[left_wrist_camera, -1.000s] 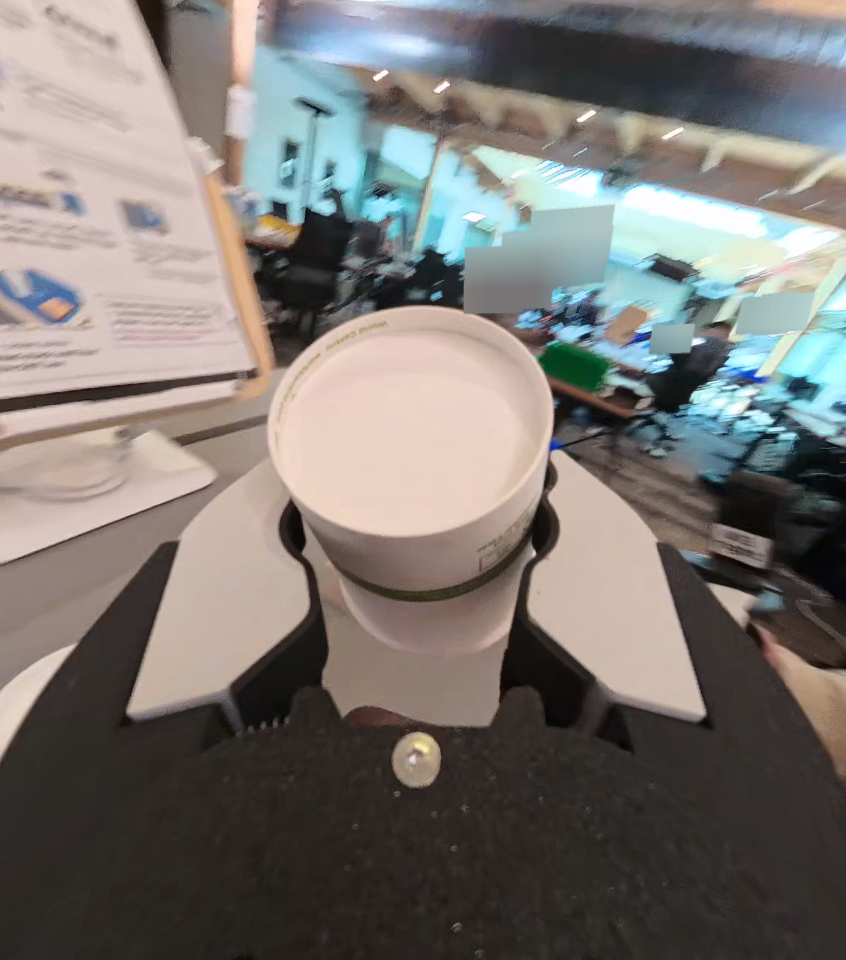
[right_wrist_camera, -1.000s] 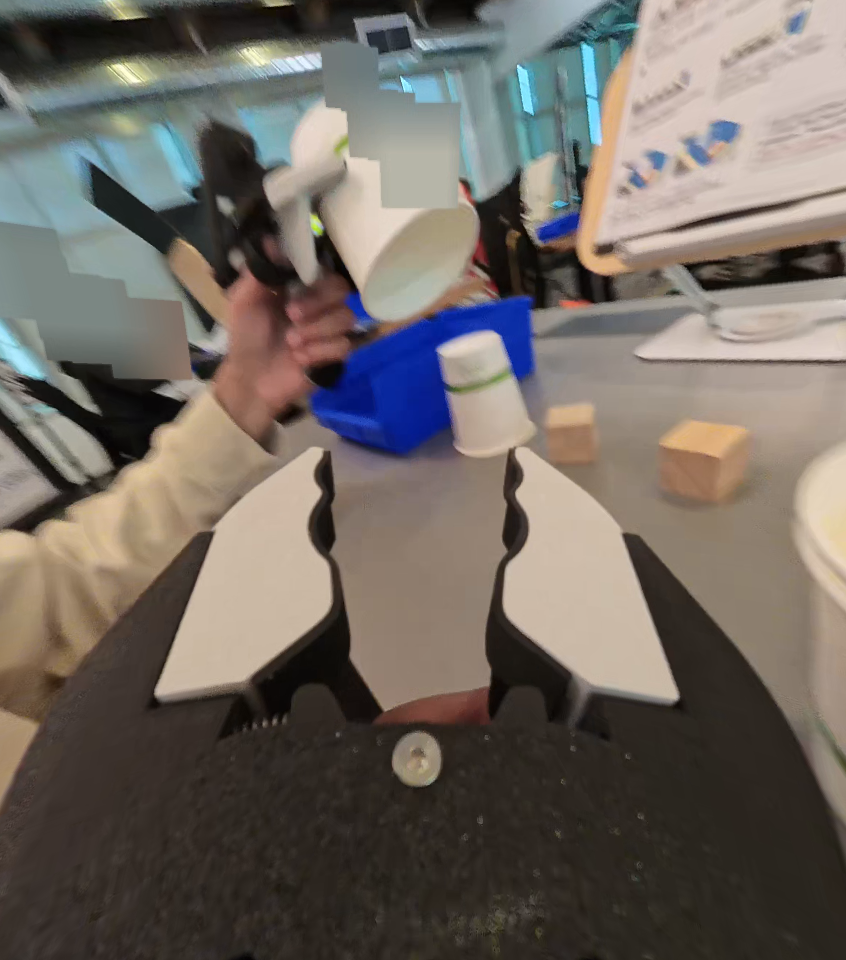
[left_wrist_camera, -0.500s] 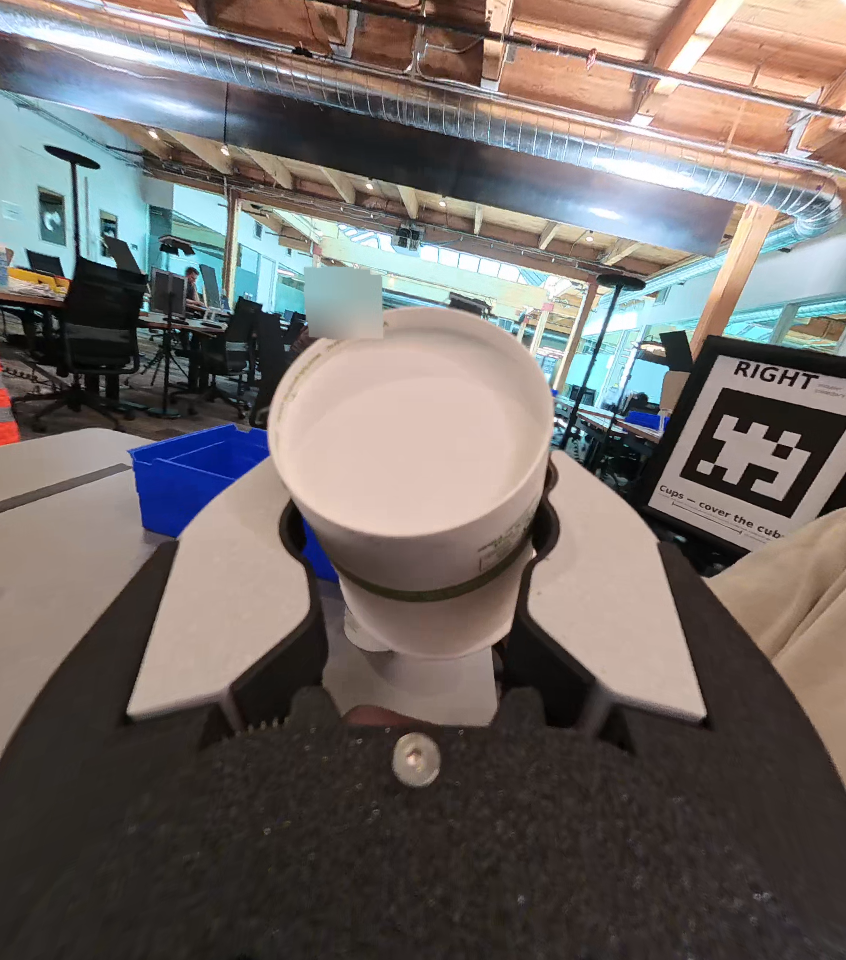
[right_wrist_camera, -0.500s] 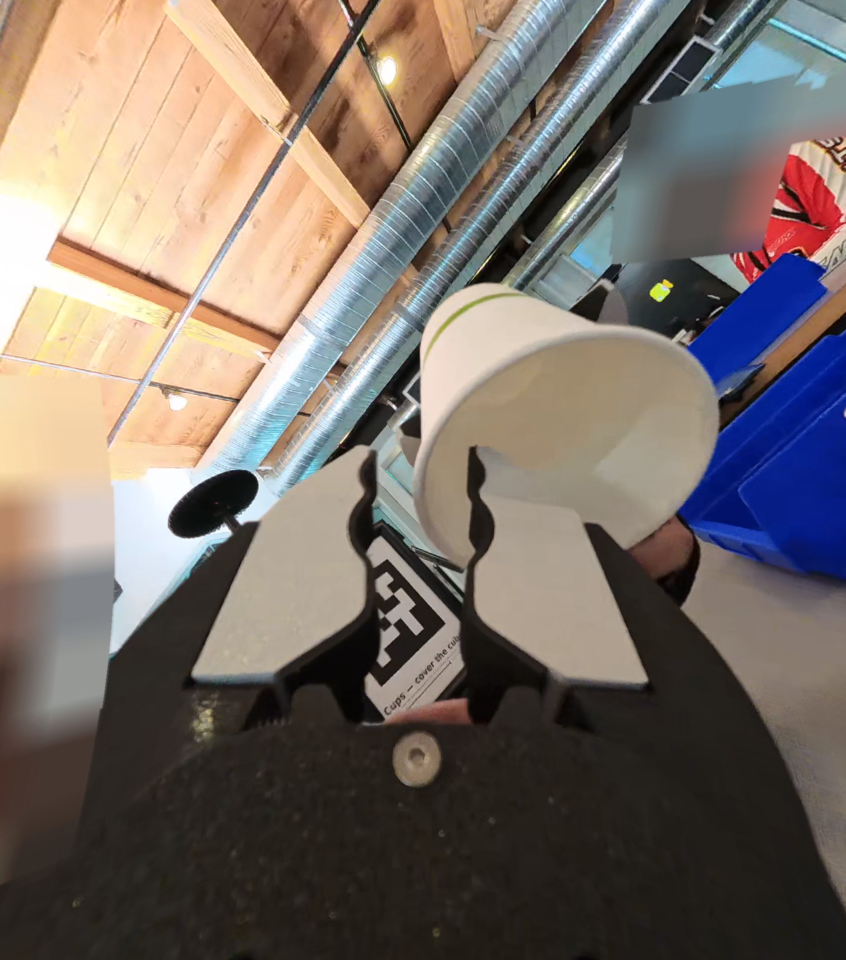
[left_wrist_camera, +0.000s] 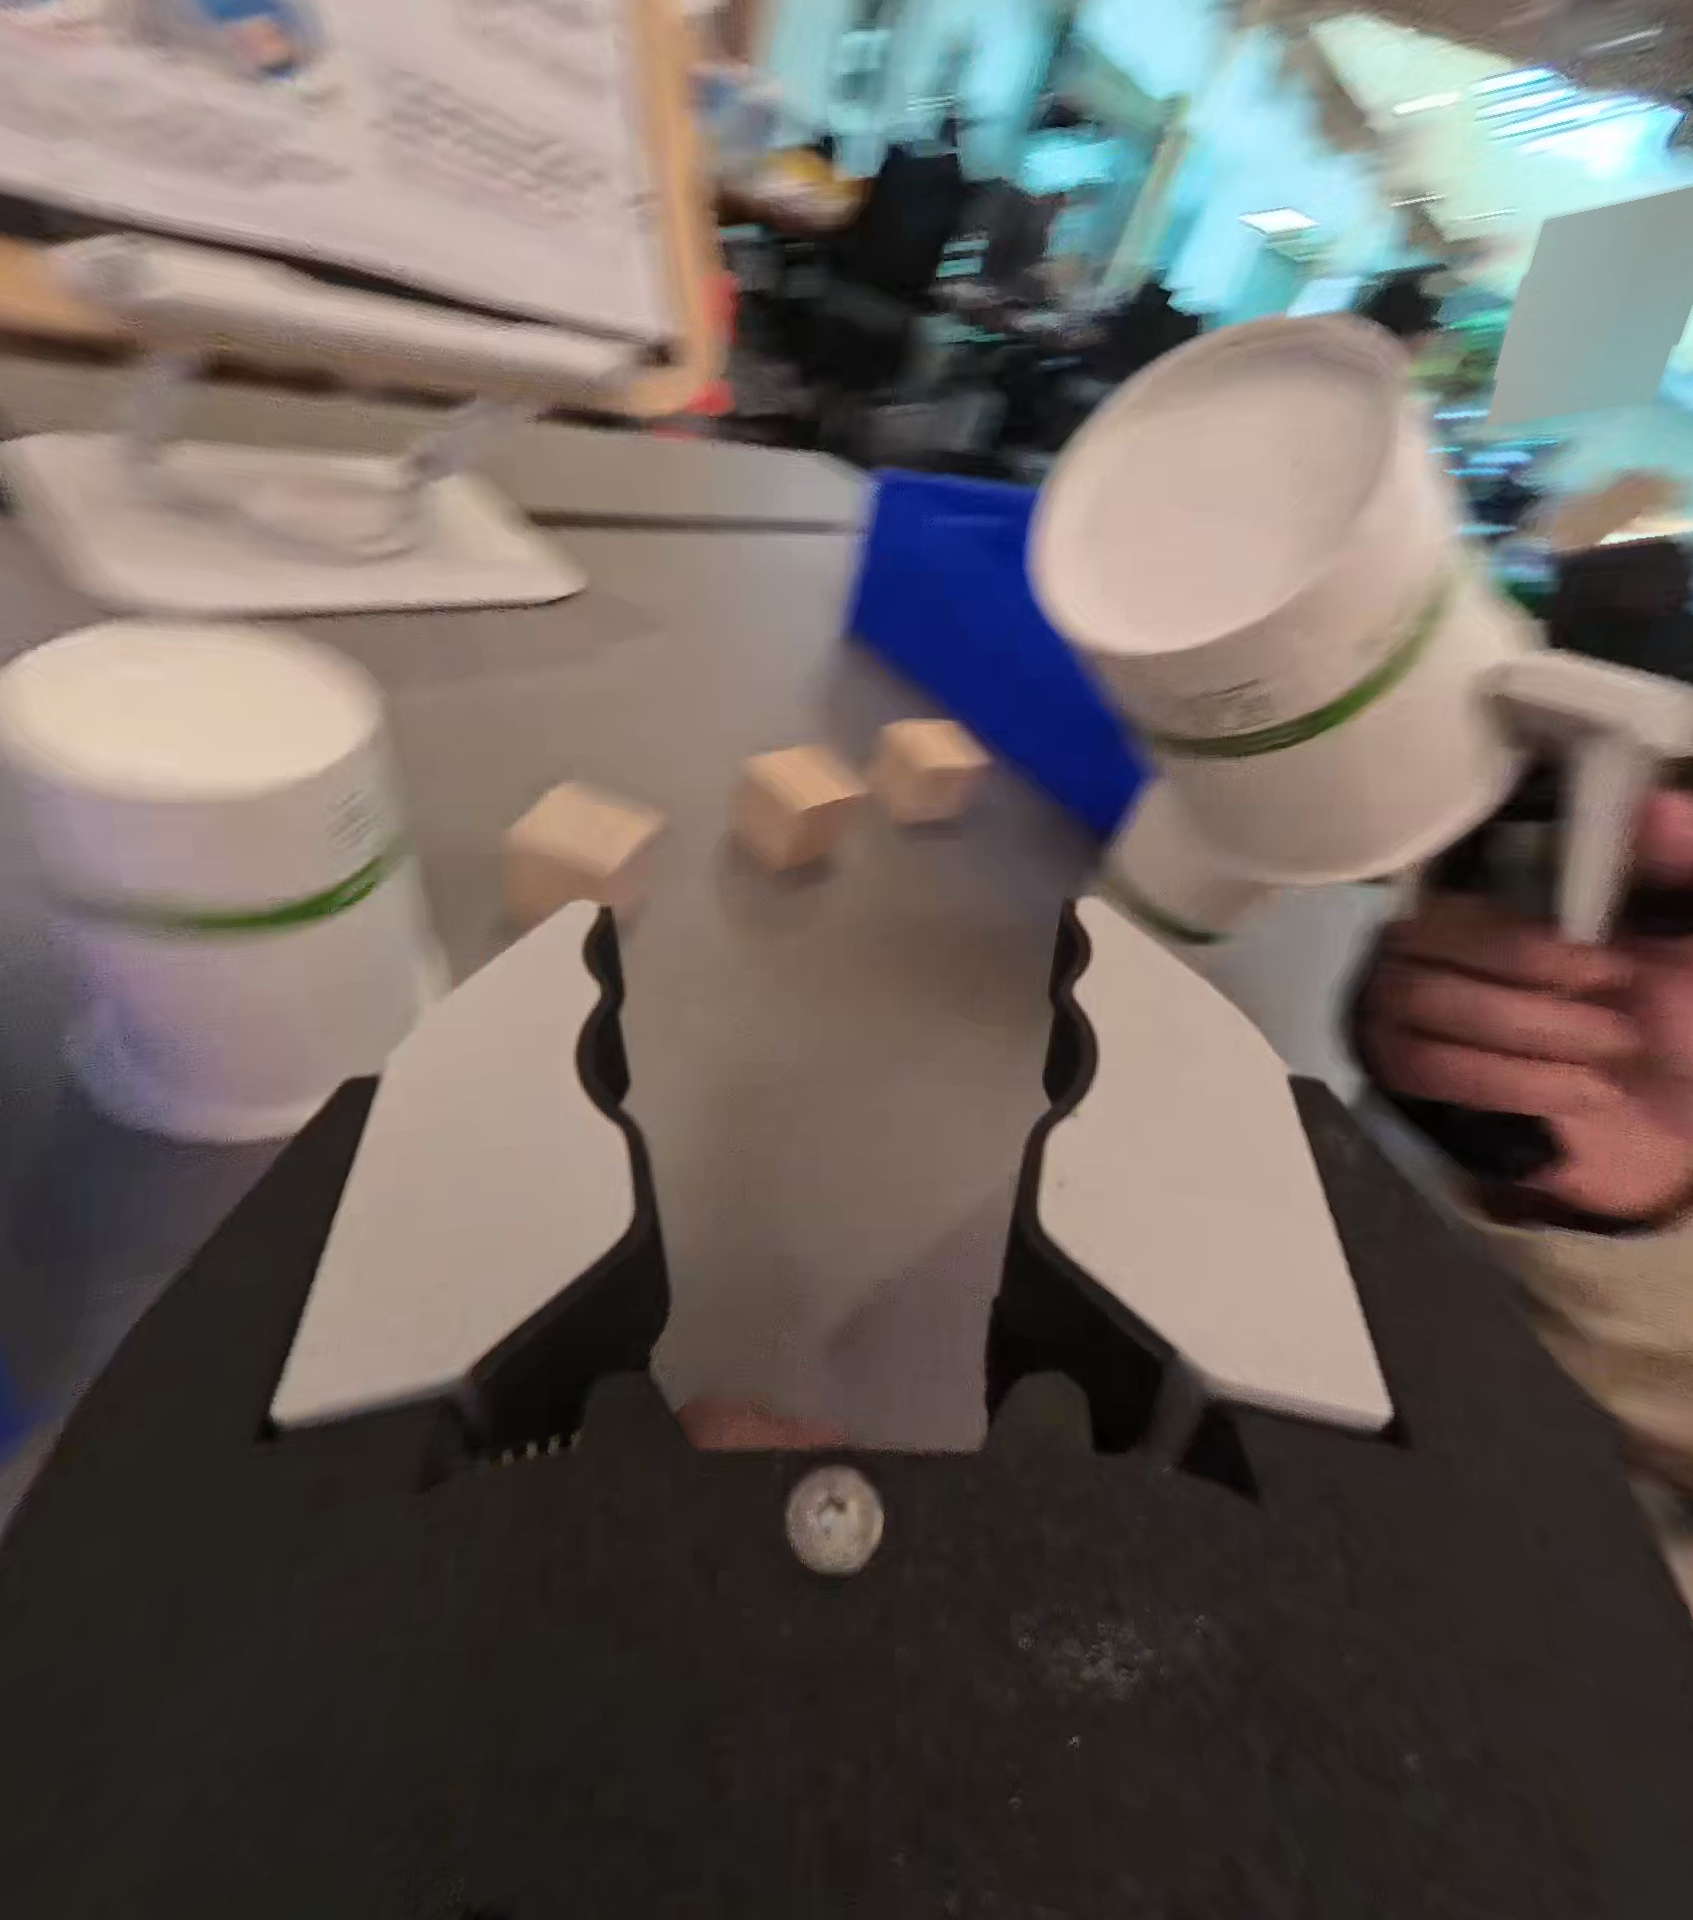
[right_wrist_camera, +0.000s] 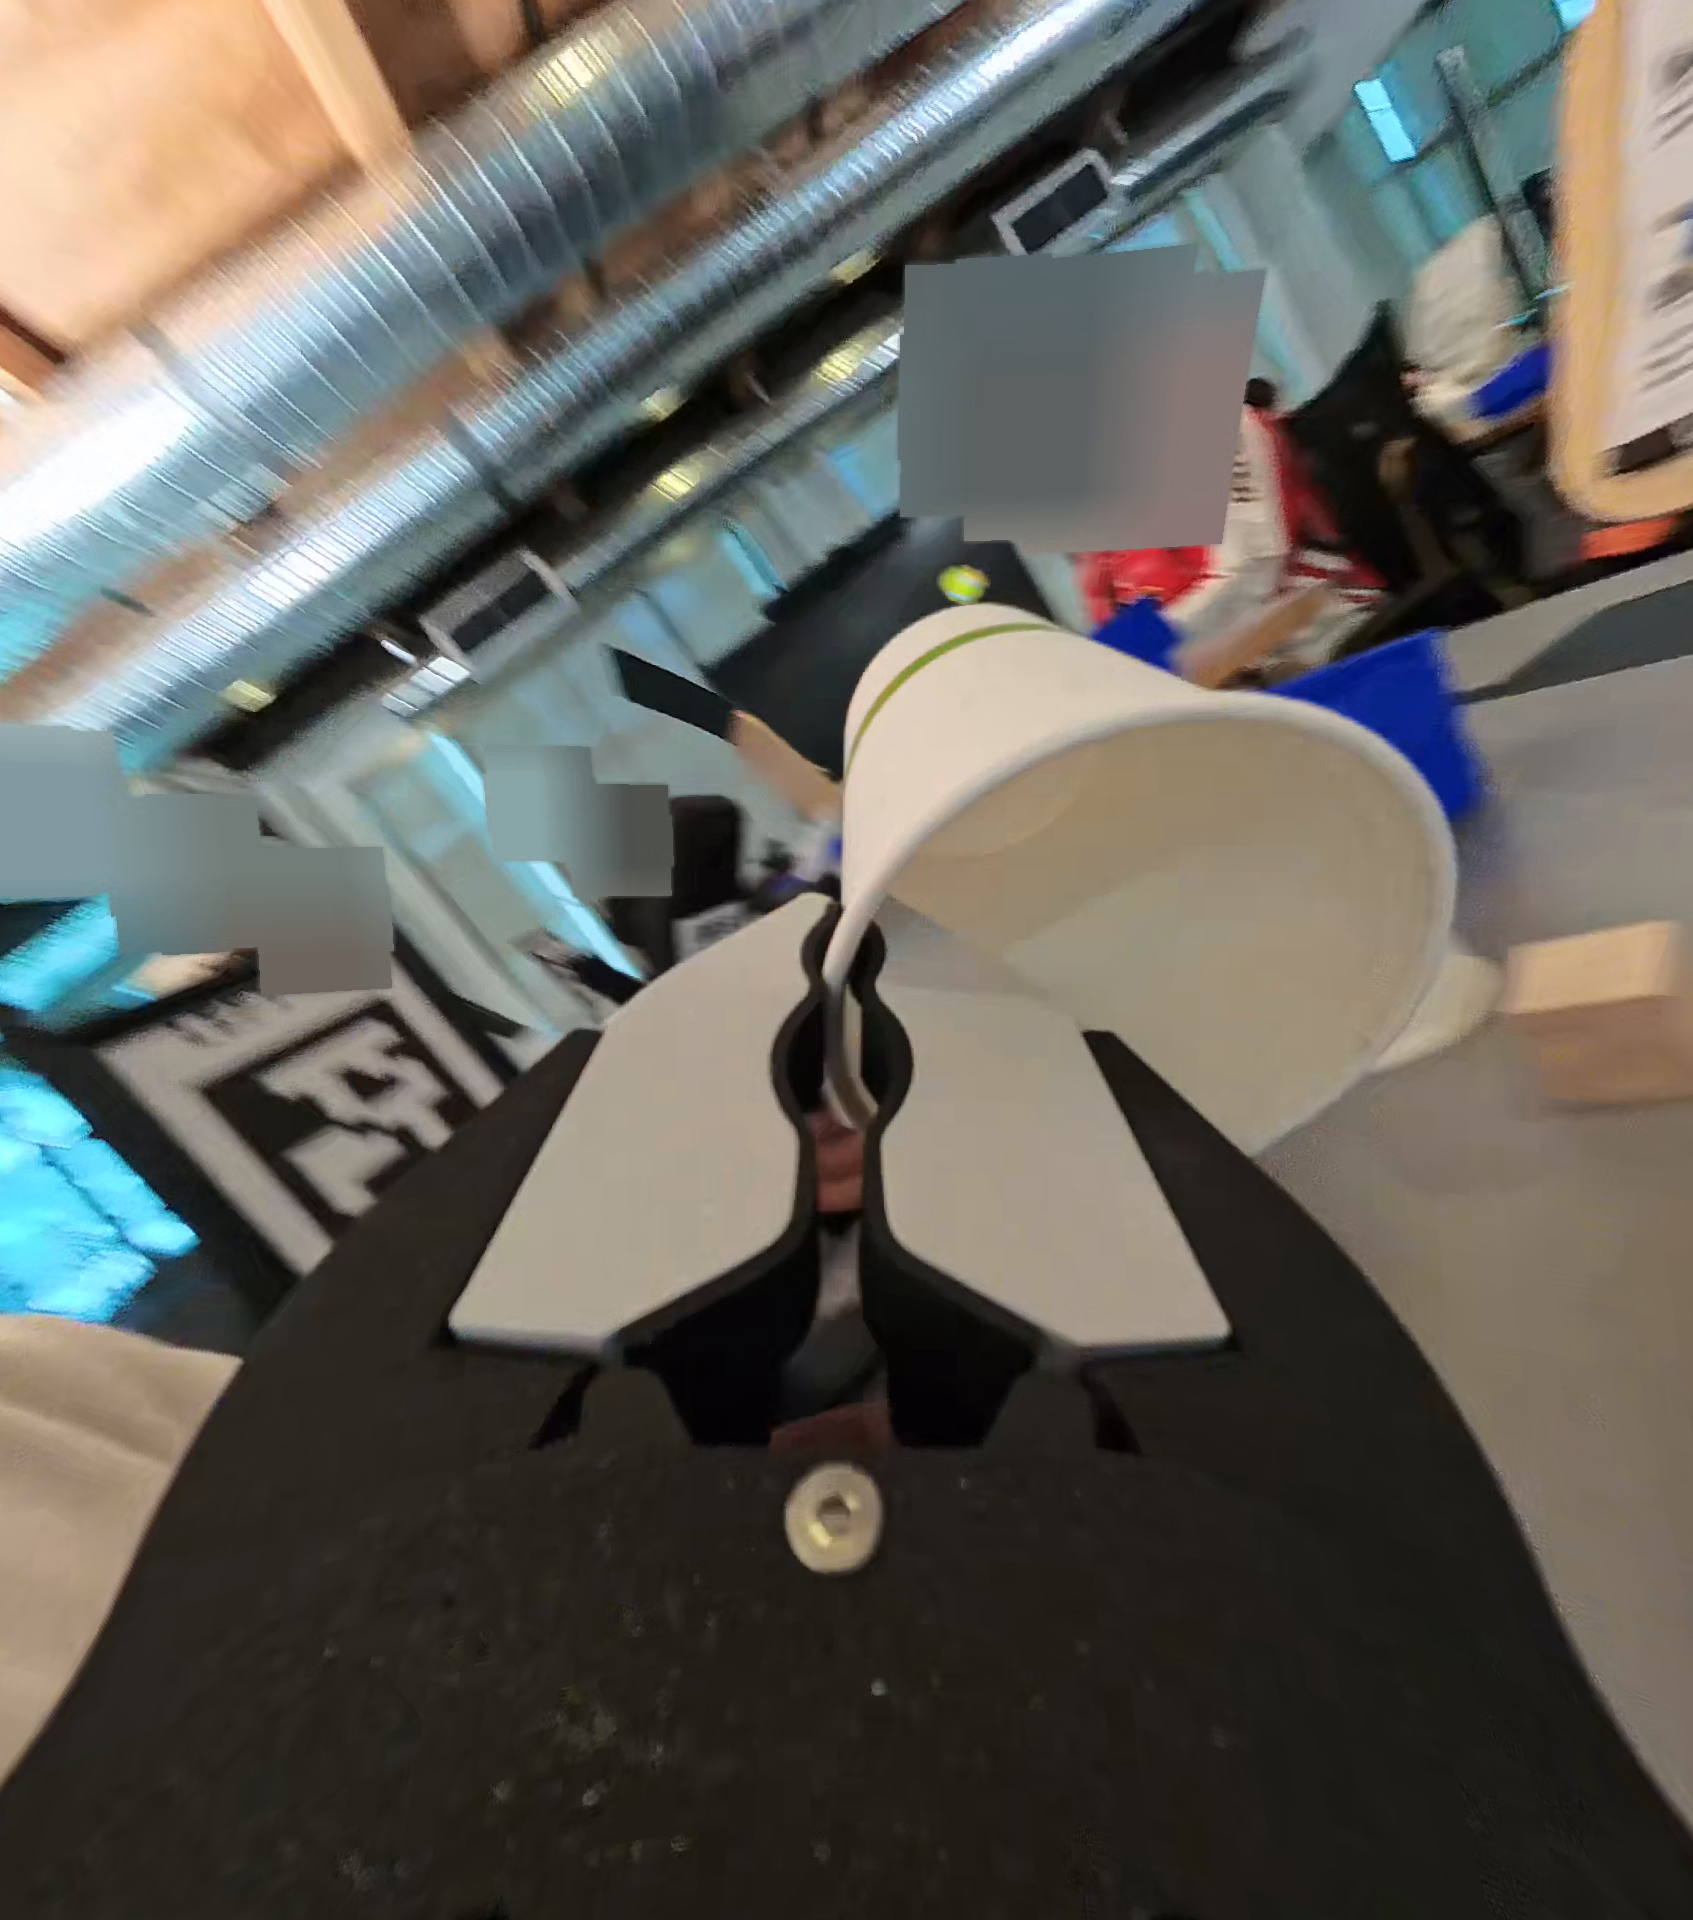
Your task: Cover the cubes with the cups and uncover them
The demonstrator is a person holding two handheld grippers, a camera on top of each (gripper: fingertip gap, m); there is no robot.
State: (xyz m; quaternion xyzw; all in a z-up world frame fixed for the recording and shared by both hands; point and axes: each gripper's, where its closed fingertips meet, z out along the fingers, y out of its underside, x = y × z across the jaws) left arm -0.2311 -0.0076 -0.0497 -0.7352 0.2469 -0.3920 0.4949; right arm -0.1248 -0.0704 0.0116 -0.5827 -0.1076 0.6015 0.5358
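Note:
My left gripper (left_wrist_camera: 831, 920) is open and empty, low over the grey table (left_wrist_camera: 696, 623). Three wooden cubes (left_wrist_camera: 577, 852) (left_wrist_camera: 795, 821) (left_wrist_camera: 925, 769) lie uncovered just beyond its fingertips. A white paper cup with a green band (left_wrist_camera: 198, 831) stands upside down at the left. My right gripper (right_wrist_camera: 837, 925) is shut on the rim of another white cup (right_wrist_camera: 1133, 831) and holds it tilted in the air. In the left wrist view this gripper (left_wrist_camera: 1590, 790) and its cup (left_wrist_camera: 1237, 603) are at the right, above a smaller cup (left_wrist_camera: 1159, 888). One cube (right_wrist_camera: 1611, 1023) shows beside the held cup.
A blue bin (left_wrist_camera: 967, 634) sits behind the cubes and also shows in the right wrist view (right_wrist_camera: 1382, 707). A document stand with a white base (left_wrist_camera: 281, 520) is at the back left. A person's hand and cream sleeve (left_wrist_camera: 1600, 1247) hold the right gripper.
The cup went from my left gripper to my right one. My left gripper opened and now points down at the table. My right gripper closed on the cup's rim.

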